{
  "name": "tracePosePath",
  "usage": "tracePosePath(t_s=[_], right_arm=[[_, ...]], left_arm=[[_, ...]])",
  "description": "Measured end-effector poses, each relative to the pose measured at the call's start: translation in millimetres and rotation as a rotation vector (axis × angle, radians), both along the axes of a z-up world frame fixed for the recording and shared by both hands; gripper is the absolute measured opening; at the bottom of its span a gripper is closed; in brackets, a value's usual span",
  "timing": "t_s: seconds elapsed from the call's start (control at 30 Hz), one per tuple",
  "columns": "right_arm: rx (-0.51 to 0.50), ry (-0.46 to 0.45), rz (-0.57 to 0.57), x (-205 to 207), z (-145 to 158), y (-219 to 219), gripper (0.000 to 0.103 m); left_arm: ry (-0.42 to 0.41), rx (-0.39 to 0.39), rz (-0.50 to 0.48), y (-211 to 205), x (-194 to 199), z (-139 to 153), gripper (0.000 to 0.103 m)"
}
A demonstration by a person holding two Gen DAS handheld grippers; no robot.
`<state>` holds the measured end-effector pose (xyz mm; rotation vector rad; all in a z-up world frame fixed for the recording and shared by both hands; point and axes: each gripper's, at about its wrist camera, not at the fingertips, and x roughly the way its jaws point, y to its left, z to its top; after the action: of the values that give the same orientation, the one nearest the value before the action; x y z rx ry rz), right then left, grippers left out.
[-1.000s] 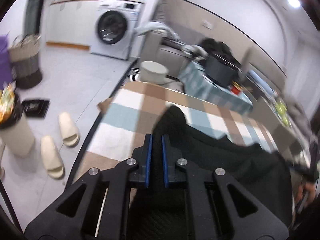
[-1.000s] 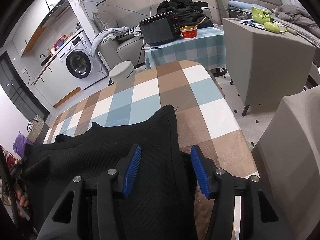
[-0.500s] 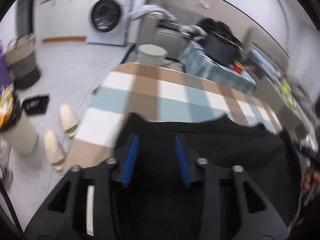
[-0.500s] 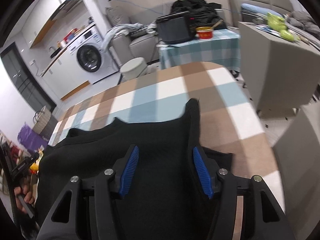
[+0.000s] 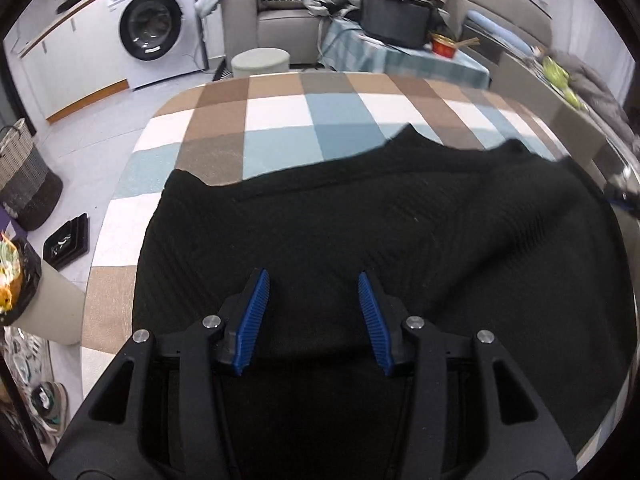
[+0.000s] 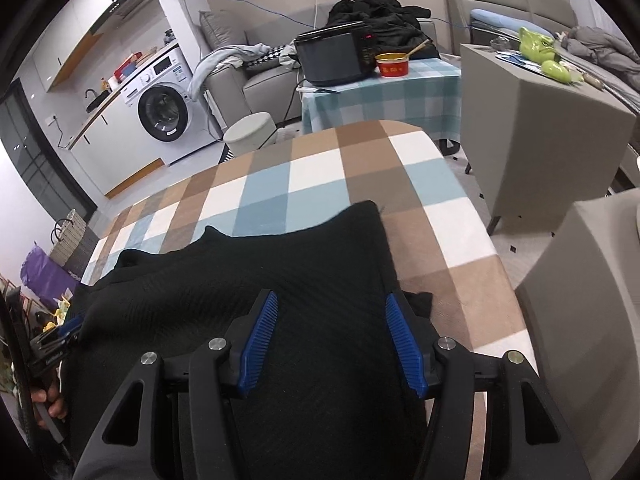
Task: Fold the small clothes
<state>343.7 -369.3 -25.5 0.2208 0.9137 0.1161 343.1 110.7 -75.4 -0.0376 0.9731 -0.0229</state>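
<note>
- Background noted from the left: washing machine (image 5: 154,34) at the far left wall, grey sofa (image 5: 276,20) beside it, round stool (image 5: 261,63) in front, side table with a black appliance (image 5: 394,16) further right.
- Checked tablecloth (image 5: 280,116) recorded as the work surface; its far half is bare.
- Black garment (image 5: 360,232) is spread across the near half of the cloth, far edge wavy, with 1 raised ridge running toward the right side.
- Left gripper (image 5: 314,280): 1 second ago the blue pads were pressed together over the fabric; they are now spread apart, nothing pinched between them, cloth lying below.
- Over the same second the garment's left portion went from a bunched, lifted peak to lying flat.
- Right gripper (image 6: 332,300): fingers spread over the garment's right edge (image 6: 384,248), slightly wider than 1 second ago; no fabric is seen clamped.
- Judgement: 1 lay-down appears completed and released by both grippers; the garment is judged ready for re-gripping at an edge for the next fold.
</note>
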Motion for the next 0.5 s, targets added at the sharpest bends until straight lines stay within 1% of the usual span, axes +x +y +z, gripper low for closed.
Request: tracePosePath(t_s=[0.03,0.1,0.13,0.2,0.23,0.3,0.33,0.37,0.47,0.5], right_arm=[[-0.002,-0.004,0.005,-0.6,0.5,0.9,0.058],[-0.002,-0.007,0.016,-1.3,0.6,3.7,0.058],[0.003,-0.008,0.019,-2.0,0.5,4.1,0.058],[0.009,-0.008,0.019,-3.3,0.2,4.5,0.058],[0.009,-0.008,0.018,-4.5,0.0,3.9,0.058],[0.011,-0.010,0.016,-5.6,0.3,4.0,0.058],[0.014,-0.012,0.012,-6.9,0.8,2.9,0.058],[0.017,-0.013,0.009,-8.3,1.5,1.8,0.058],[0.021,-0.024,0.000,-11.4,4.4,-1.5,0.058],[0.024,-0.027,-0.001,-12.3,5.3,-2.2,0.058]], left_arm=[[0.005,0.006,0.001,0.1,0.8,-0.6,0.045],[0.016,0.019,0.008,-0.2,4.4,-2.2,0.051],[0.016,0.036,0.008,-2.4,6.7,-3.5,0.053],[0.012,0.057,0.011,-5.8,8.8,-4.2,0.054],[0.006,0.056,0.011,-6.4,7.1,-3.0,0.052],[-0.009,0.025,0.004,-5.6,6.2,-3.1,0.032],[-0.018,0.026,-0.010,-7.7,5.4,-2.4,0.022],[-0.020,0.022,-0.025,-9.6,5.0,-1.9,0.005],[-0.025,0.020,-0.017,-10.8,4.7,-0.4,0.002],[-0.031,-0.002,-0.007,-7.4,4.1,1.5,0.001]])
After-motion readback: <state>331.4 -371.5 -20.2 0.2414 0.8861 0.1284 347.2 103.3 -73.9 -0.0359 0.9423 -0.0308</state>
